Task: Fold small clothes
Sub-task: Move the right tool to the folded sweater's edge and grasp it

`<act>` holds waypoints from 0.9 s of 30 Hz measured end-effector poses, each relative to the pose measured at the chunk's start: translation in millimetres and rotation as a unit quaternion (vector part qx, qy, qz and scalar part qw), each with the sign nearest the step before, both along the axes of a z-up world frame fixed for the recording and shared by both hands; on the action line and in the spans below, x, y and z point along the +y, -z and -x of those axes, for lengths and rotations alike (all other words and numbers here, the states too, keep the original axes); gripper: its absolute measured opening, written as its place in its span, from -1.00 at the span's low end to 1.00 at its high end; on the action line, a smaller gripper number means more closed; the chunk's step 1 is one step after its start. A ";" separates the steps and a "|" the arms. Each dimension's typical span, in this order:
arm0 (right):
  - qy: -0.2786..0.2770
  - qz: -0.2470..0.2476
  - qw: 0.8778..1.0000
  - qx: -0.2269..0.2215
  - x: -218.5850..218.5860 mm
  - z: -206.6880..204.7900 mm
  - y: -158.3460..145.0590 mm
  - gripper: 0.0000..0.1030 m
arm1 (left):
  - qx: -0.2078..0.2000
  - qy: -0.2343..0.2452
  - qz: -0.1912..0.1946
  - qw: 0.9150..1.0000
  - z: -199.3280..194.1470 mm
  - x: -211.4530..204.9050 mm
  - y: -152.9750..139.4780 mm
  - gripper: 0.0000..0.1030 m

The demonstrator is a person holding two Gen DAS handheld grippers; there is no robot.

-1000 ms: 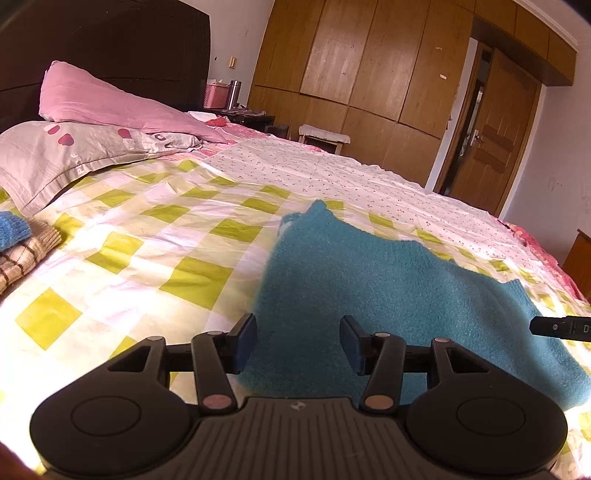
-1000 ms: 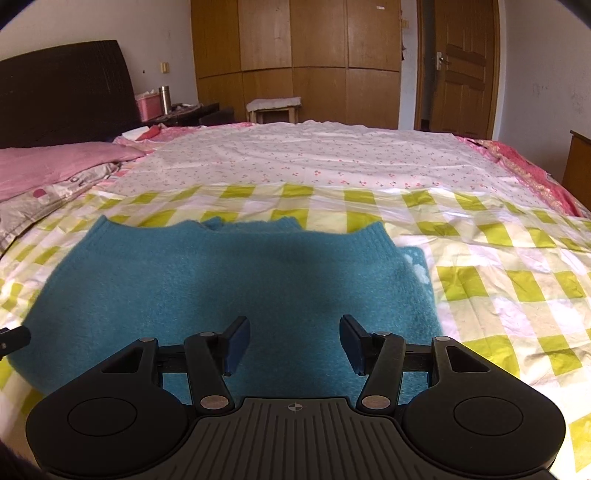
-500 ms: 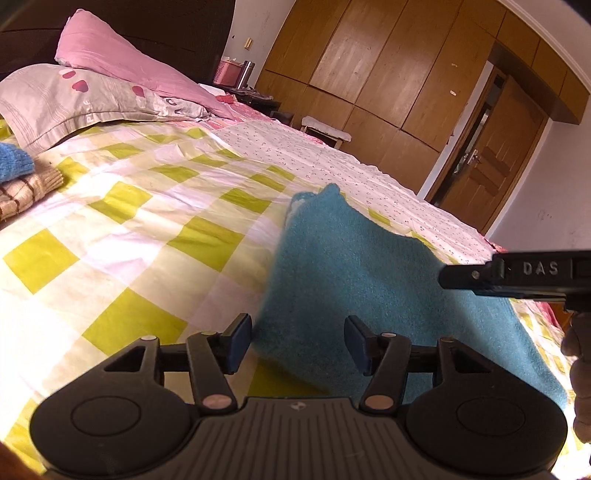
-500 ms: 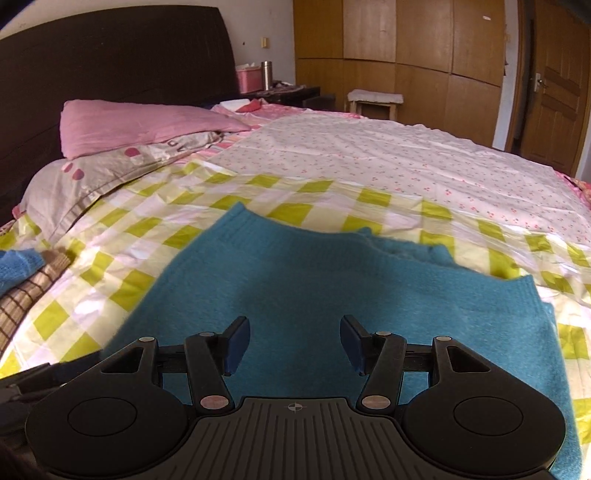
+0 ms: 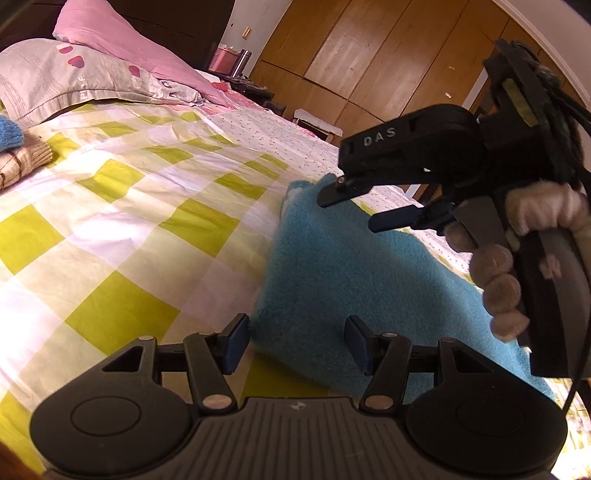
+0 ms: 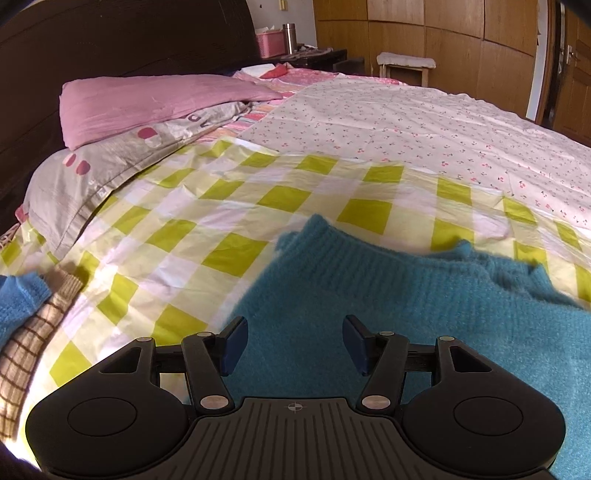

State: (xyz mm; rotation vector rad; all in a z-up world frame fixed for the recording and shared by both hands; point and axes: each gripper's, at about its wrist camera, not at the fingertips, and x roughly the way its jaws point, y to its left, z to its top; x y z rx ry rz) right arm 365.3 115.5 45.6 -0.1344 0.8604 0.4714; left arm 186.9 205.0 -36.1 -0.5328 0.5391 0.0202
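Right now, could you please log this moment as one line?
teal sweater: flat on bed | left gripper: open, at its edge | right gripper: open, above it

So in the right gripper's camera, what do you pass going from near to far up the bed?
Right gripper → blue sweater → yellow checked sheet → flowery white sheet → little stool → wooden wardrobe.

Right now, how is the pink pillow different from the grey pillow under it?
The pink pillow is plain; the grey pillow has pink heart shapes and lettering. The pink pillow lies on top, nearer the headboard; the grey pillow sticks out below it. Both lie on the bed.
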 end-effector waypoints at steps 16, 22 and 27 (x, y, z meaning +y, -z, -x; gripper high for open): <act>-0.032 0.187 0.982 -0.015 85.5 -25.8 38.0 0.23 | -0.006 0.011 -0.016 1.000 -1.5 3.4 3.3 0.22; -0.043 0.229 0.972 -0.030 91.4 -24.9 46.5 0.13 | -0.009 0.007 -0.023 1.000 1.6 1.4 3.2 0.31; -0.055 0.225 0.972 -0.028 85.7 -25.6 42.3 -0.04 | -0.012 0.010 -0.026 1.000 1.5 -2.5 4.1 0.37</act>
